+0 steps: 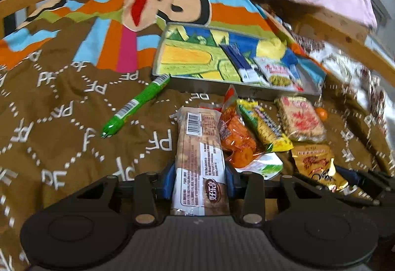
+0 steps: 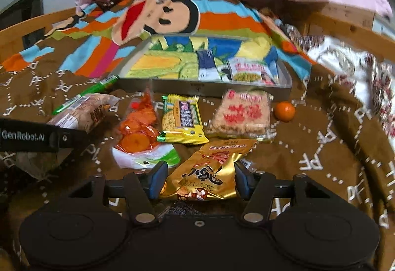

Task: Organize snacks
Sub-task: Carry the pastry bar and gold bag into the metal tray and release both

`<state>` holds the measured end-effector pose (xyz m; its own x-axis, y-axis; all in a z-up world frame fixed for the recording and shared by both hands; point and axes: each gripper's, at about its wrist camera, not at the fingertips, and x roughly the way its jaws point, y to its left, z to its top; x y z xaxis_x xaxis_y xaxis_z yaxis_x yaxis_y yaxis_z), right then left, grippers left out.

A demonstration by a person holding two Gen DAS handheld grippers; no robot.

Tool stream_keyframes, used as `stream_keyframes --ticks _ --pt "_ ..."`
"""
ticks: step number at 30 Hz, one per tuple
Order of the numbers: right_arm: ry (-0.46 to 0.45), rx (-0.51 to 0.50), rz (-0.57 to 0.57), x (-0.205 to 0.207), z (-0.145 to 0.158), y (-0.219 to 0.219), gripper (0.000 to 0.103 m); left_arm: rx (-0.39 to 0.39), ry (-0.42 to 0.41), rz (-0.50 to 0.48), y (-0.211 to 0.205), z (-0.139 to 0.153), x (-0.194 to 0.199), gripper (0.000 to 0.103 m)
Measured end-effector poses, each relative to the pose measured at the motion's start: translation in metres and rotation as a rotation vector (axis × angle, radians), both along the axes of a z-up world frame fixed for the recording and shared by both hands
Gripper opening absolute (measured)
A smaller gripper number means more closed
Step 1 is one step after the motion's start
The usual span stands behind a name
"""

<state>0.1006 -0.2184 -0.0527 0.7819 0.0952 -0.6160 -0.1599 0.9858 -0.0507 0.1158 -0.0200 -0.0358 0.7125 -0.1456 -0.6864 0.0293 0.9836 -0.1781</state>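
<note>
Left gripper [image 1: 201,180]: fingers clamped narrow on brown bar [image 1: 198,147], near the tray [image 1: 246,94]. Right gripper [image 2: 200,180]: fingers close beside the gold bag [image 2: 209,172], contact unclear. Best lifted clear of the loose packets, then set flat in the tray's bare left half. Gold bag glossy, crinkled, puffy; likely slippery.

Soft, even light, no hard shadows. Right edges look smeared and blurry; straight lines bend near corners.
</note>
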Motion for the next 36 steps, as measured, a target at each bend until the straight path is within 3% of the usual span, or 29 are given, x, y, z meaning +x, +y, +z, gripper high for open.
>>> stream_keyframes --ticks 10,17,27,36 --pt "-0.212 -0.077 0.091 -0.028 0.026 0.010 0.059 -0.007 -0.058 0.031 -0.003 0.023 -0.017 0.043" --pt "-0.347 -0.088 0.106 -0.020 0.050 0.002 0.059 -0.012 -0.115 0.031 -0.014 0.043 0.003 0.043" --pt "-0.457 -0.091 0.152 0.041 0.074 -0.020 0.059 -0.018 -0.207 0.012 -0.042 0.071 0.066 0.043" --pt "-0.409 0.031 0.040 0.133 0.075 -0.049 0.059 0.011 -0.246 -0.002 -0.066 0.073 0.134 0.043"
